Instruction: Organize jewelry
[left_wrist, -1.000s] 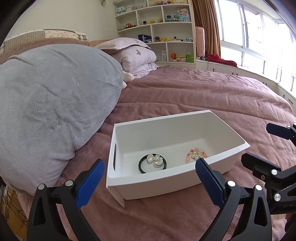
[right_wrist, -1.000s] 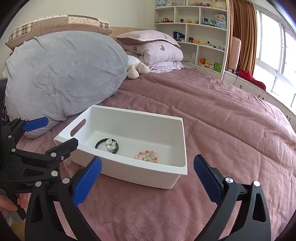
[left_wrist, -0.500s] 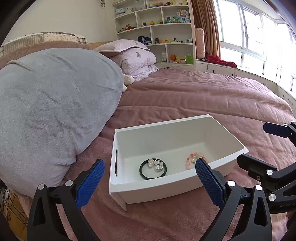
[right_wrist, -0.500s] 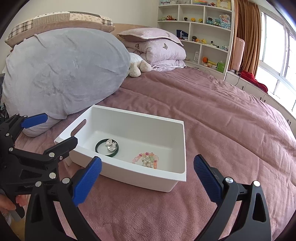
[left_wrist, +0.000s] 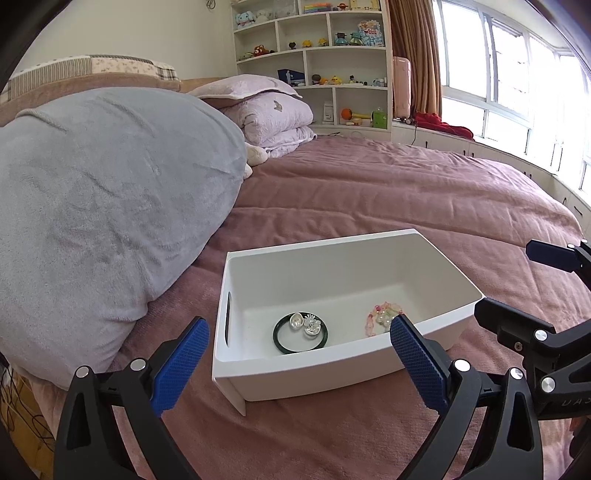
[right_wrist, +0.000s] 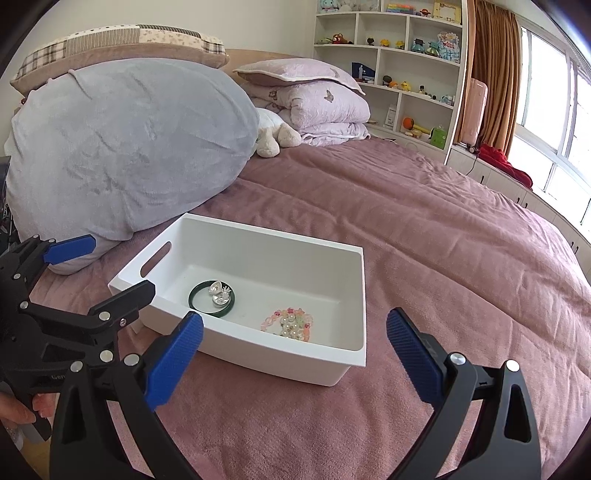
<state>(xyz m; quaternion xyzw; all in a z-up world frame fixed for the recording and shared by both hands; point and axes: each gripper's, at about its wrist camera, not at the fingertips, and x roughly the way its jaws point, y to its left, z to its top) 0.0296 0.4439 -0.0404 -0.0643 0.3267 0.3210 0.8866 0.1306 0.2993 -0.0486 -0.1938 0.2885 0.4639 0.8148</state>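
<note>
Mauve bedspread, toy shelves behind; grey pillow crowding white bin; left gripper, right gripper both gaping, empty

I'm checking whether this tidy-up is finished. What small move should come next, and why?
Probably lift both away. The green bangle, the silver pieces inside it and the beaded bracelet already lie in the white bin, and the left gripper and right gripper are open and hold nothing.
</note>
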